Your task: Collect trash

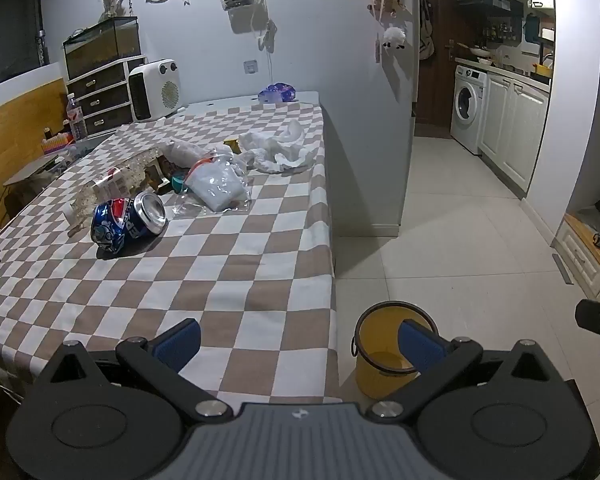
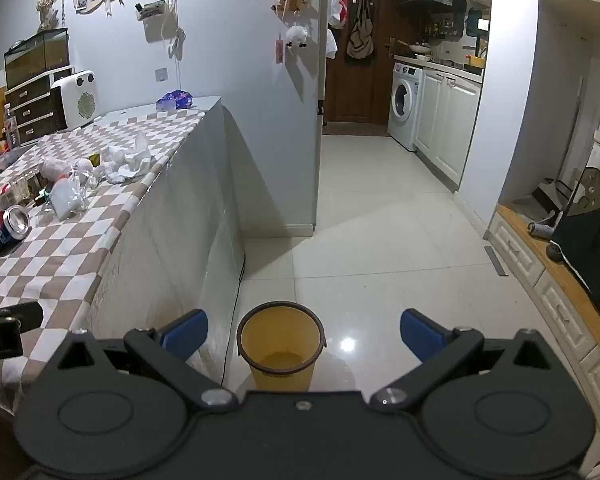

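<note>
Trash lies on the checkered table [image 1: 228, 280]: a crushed blue Pepsi can [image 1: 128, 222], a clear plastic bag [image 1: 220, 188] and crumpled white tissue [image 1: 278, 148]. A yellow bin [image 1: 384, 356] stands on the floor by the table's near corner. My left gripper [image 1: 298, 342] hangs open over the table's near edge, nothing between its fingers. In the right wrist view the same can [image 2: 4, 230], bag [image 2: 66, 196] and tissue [image 2: 126, 160] sit at left. My right gripper [image 2: 304, 330] is open above the floor, with the yellow bin [image 2: 281, 344] below it.
A white heater [image 1: 154, 88], a drawer unit [image 1: 100, 96] and a water bottle [image 1: 76, 116] stand at the table's far left. A purple bag [image 1: 278, 92] lies at the far end. The tiled floor [image 2: 380, 240] leads to a washing machine [image 2: 404, 104]. Low cabinets [image 2: 548, 280] line the right.
</note>
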The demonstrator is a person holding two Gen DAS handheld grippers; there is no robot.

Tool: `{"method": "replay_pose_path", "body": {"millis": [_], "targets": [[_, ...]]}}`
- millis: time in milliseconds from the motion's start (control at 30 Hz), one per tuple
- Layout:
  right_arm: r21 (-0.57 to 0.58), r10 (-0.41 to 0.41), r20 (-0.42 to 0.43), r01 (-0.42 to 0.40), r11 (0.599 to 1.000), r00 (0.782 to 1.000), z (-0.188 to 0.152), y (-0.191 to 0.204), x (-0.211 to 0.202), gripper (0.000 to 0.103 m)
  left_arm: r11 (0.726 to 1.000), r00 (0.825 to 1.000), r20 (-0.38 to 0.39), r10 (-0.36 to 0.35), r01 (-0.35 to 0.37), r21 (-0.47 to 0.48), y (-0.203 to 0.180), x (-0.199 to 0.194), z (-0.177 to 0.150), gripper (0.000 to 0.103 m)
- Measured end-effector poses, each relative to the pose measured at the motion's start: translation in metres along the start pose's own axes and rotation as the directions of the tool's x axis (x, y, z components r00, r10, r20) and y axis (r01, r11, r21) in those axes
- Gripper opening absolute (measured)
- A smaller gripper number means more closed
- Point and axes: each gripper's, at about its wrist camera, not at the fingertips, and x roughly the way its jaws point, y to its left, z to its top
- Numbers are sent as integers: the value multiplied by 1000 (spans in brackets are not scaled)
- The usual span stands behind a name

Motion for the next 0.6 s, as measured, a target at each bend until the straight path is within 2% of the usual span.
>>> {"method": "replay_pose_path", "body": {"millis": [600], "targets": [[4,3,-1,-3,1000,1000,0,-1,-1,103,1000,1000,4,1,-1,5,1,-1,0,103]]}}
